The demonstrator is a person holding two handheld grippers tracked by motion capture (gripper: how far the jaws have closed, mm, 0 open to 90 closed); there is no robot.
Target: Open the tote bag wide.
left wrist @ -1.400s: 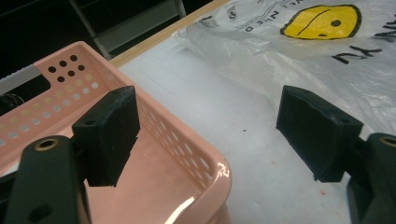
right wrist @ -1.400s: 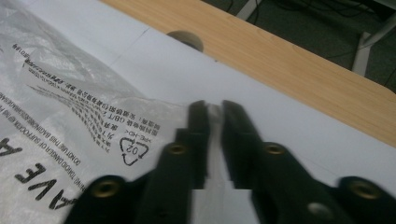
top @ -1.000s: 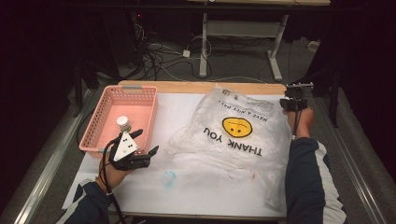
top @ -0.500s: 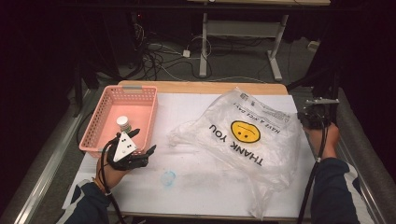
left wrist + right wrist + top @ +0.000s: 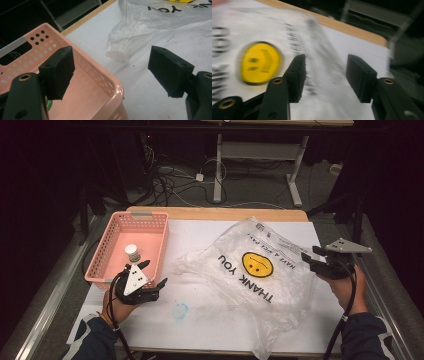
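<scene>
A clear plastic bag [image 5: 250, 270] printed with a yellow smiley and "THANK YOU" lies crumpled across the middle and right of the white-covered table. My right gripper [image 5: 309, 257] hovers at the bag's right edge. Its jaws have just been opening and now stand open. In the right gripper view, the right gripper [image 5: 325, 75] has nothing between its pads and the blurred bag [image 5: 262, 60] lies below. My left gripper [image 5: 154, 273] rests open at the near right corner of a pink basket [image 5: 100, 255]. In the left gripper view, the left gripper [image 5: 112, 67] straddles the basket [image 5: 110, 85] corner. A small white bottle [image 5: 132, 252] stands in the basket.
A white sheet [image 5: 210, 335] covers the wooden table [image 5: 215, 213]. A faint blue mark [image 5: 180, 310] sits on the sheet near the front. Metal rails run along both sides. Beyond the far edge are desk legs [image 5: 218, 170] and loose cables on the floor.
The right gripper came from the bag's far right corner toward the near right, dragging the bag rightward and bunching it, and its jaws went from shut to open. The left gripper stayed put.
</scene>
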